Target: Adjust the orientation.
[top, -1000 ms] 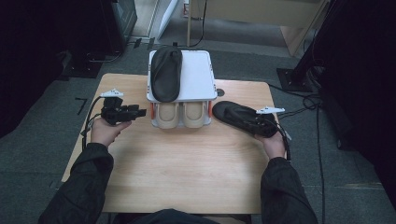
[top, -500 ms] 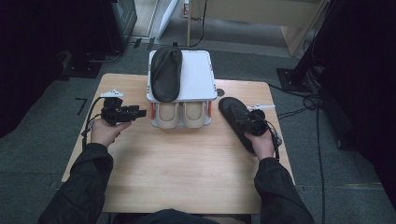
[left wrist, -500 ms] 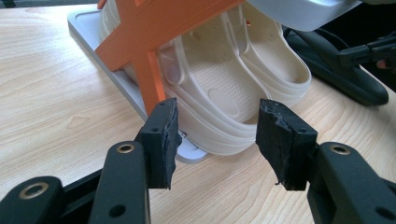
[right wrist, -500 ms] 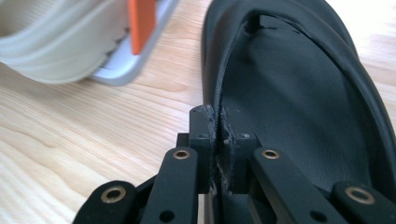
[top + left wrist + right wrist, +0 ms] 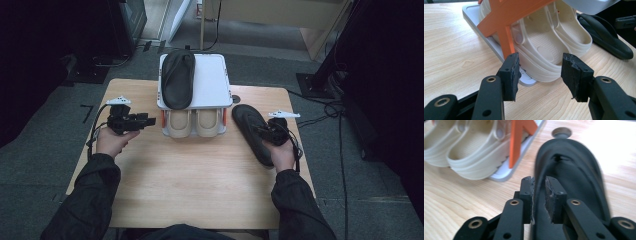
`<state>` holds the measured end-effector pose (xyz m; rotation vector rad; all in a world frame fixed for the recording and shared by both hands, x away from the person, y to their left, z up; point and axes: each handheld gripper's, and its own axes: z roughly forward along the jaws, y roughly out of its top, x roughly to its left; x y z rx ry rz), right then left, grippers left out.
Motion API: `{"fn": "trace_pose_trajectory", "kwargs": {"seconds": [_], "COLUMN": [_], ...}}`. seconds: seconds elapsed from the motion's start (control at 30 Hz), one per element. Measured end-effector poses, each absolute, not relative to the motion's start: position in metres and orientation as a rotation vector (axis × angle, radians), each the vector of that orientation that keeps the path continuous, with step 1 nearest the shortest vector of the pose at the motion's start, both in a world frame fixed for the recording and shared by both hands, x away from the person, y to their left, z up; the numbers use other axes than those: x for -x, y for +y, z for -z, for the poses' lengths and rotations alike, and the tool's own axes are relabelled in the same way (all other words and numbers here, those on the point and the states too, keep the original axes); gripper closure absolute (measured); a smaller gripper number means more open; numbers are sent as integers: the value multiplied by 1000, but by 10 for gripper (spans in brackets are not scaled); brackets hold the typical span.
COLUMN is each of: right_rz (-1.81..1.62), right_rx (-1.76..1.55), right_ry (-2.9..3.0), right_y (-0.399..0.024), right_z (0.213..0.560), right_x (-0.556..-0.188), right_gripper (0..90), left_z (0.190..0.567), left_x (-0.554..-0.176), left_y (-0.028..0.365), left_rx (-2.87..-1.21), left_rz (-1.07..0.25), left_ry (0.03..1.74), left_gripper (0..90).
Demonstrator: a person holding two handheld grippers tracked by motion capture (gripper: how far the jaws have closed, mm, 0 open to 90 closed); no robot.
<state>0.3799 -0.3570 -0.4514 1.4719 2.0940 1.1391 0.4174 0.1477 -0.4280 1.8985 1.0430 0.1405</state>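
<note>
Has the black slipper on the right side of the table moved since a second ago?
Yes. The black slipper, pinched in the right gripper, has swung from pointing sideways at the shoe rack to lying lengthwise along the rack's right side.

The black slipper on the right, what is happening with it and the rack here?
A person at the wooden table is putting slippers on a small two-level rack. The right tool is shut on the edge of a black slipper, right of the rack. Its mate lies on the top shelf, and a beige pair sits below. The left tool waits open beside the rack, holding nothing.
</note>
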Motion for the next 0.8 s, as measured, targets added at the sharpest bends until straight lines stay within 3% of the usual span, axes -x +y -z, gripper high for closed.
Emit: {"fn": "trace_pose_trajectory", "kwargs": {"seconds": [0.37, 0.8], "right_rz": [-1002, -1146], "right_rx": [-1445, -1474], "right_ry": [2234, 2274], "right_y": [-360, -339], "right_z": [475, 477], "right_x": [-381, -385], "right_gripper": [785, 770], "left_z": [430, 432], "left_x": [-419, -419], "left_y": [148, 147], "left_rx": [-1897, -1905], "left_rz": [-137, -124], "left_ry": [1042, 1042], "left_gripper": [494, 494]}}
